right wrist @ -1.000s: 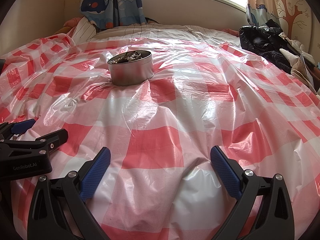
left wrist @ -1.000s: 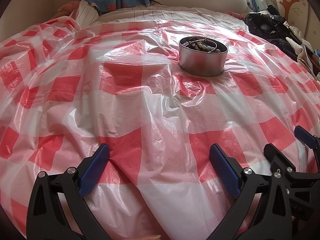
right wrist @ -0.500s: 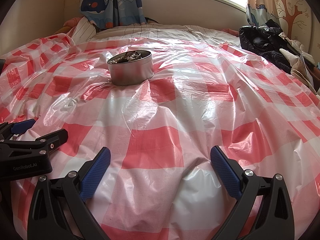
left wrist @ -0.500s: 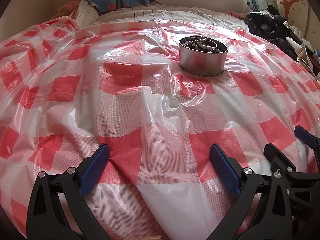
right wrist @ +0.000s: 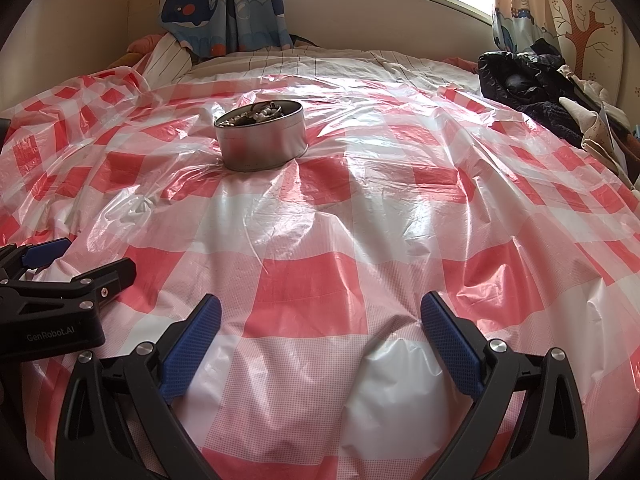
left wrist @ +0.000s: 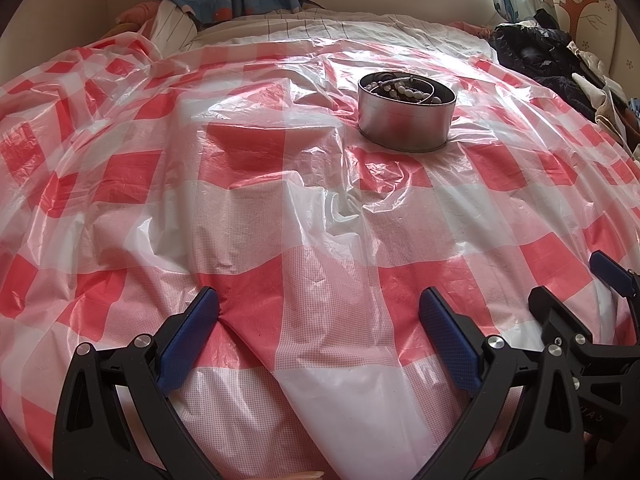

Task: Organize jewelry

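A round metal tin point(left wrist: 406, 117) stands on the red-and-white checked plastic sheet point(left wrist: 280, 220), far ahead and to the right in the left wrist view; it also shows in the right wrist view point(right wrist: 262, 144), far ahead to the left. It holds jewelry point(left wrist: 404, 89), with a bead string and bangles on top. My left gripper point(left wrist: 318, 316) is open and empty, low over the sheet. My right gripper point(right wrist: 320, 320) is open and empty too, beside the left one. The right gripper's fingers point(left wrist: 612, 276) show at the left view's right edge.
The sheet is crumpled and covers a bed. A pile of dark clothes point(right wrist: 528, 80) lies at the far right. Whale-print curtains point(right wrist: 224, 4) and a striped pillow point(right wrist: 168, 60) are at the back against the wall.
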A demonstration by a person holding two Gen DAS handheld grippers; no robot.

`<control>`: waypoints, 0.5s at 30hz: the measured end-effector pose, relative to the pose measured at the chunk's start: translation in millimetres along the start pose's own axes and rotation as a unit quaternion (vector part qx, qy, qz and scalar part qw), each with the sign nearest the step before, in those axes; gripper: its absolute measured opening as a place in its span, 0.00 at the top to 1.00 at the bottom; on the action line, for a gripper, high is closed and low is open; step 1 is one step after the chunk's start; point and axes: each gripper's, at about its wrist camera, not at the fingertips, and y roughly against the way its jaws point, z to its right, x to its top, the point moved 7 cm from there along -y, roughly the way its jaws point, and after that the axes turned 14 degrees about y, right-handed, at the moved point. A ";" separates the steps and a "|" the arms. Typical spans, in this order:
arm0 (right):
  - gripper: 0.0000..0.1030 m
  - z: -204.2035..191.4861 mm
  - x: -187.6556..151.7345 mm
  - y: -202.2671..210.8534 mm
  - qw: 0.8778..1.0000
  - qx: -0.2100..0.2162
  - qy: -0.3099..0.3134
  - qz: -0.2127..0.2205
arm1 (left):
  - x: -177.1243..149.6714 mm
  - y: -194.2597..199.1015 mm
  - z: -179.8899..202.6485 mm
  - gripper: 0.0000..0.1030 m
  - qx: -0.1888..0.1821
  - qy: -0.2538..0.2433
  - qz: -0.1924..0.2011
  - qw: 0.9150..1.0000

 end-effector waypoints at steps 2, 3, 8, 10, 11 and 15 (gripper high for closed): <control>0.07 0.9 -0.7 0.5 1.000 0.000 0.000 0.000 | 0.3 0.0 0.3 0.07 0.000 0.000 0.000 1.000; 0.07 0.0 0.1 -0.1 1.000 0.000 0.000 0.000 | 0.1 0.0 0.1 0.07 0.000 0.000 0.000 1.000; 0.07 0.8 -0.9 0.2 1.000 0.000 0.000 -0.001 | 0.3 0.0 0.5 0.07 0.001 0.000 0.000 1.000; 0.07 0.8 -0.7 0.0 1.000 0.000 0.000 -0.001 | 0.2 0.2 0.2 0.07 0.000 0.000 0.000 1.000; 0.07 1.9 -1.6 0.6 1.000 0.000 0.000 -0.001 | 0.1 0.6 0.6 0.07 0.000 0.000 0.001 1.000; 0.07 2.6 -2.5 0.8 1.000 0.001 -0.001 0.000 | -1.4 1.4 -0.7 0.07 -0.004 0.001 0.006 1.000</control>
